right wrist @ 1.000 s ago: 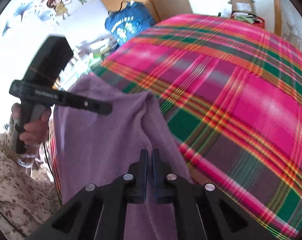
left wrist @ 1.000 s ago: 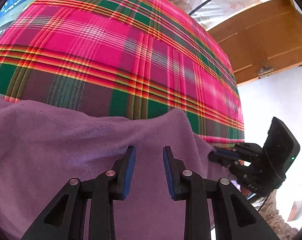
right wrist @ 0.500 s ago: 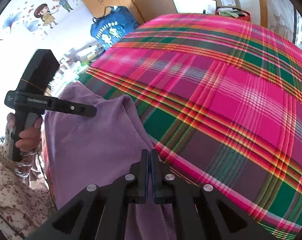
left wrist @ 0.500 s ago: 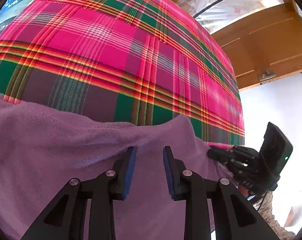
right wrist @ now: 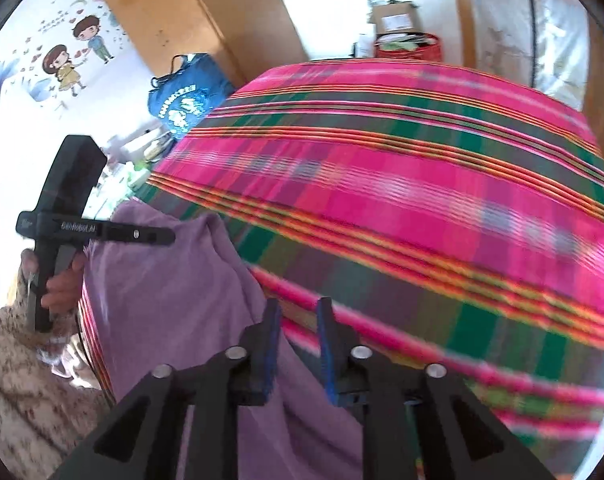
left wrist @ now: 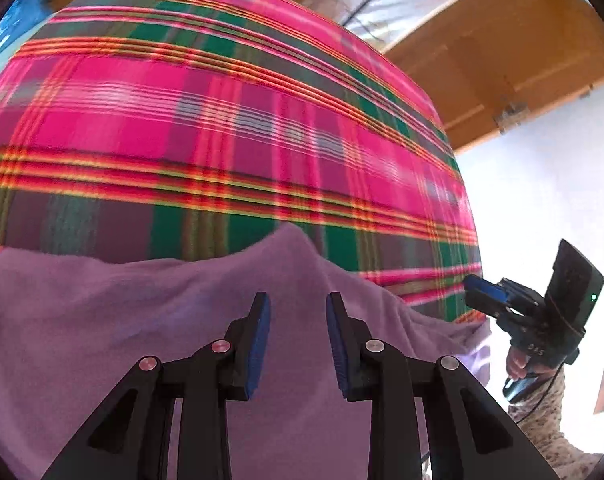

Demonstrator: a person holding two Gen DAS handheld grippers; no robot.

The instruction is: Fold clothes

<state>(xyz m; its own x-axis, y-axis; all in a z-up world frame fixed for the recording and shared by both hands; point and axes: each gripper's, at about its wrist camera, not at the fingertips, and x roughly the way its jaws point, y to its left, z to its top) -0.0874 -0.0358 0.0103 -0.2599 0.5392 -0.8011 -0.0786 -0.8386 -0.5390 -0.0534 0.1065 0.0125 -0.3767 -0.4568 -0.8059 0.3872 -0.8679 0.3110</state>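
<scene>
Partly cropped, purple garment (left wrist: 150,332) overlaps plaid bedspread (left wrist: 206,128).

A soft purple fleece garment (left wrist: 122,332) lies spread along the near edge of a bed covered in pink, green and orange plaid (left wrist: 222,140). Its far edge rises in a rounded peak, and one end drapes toward the bed's corner.

A bed with a pink-green plaid cover (left wrist: 230,128) carries a purple garment (left wrist: 102,320) at its near edge.
</scene>
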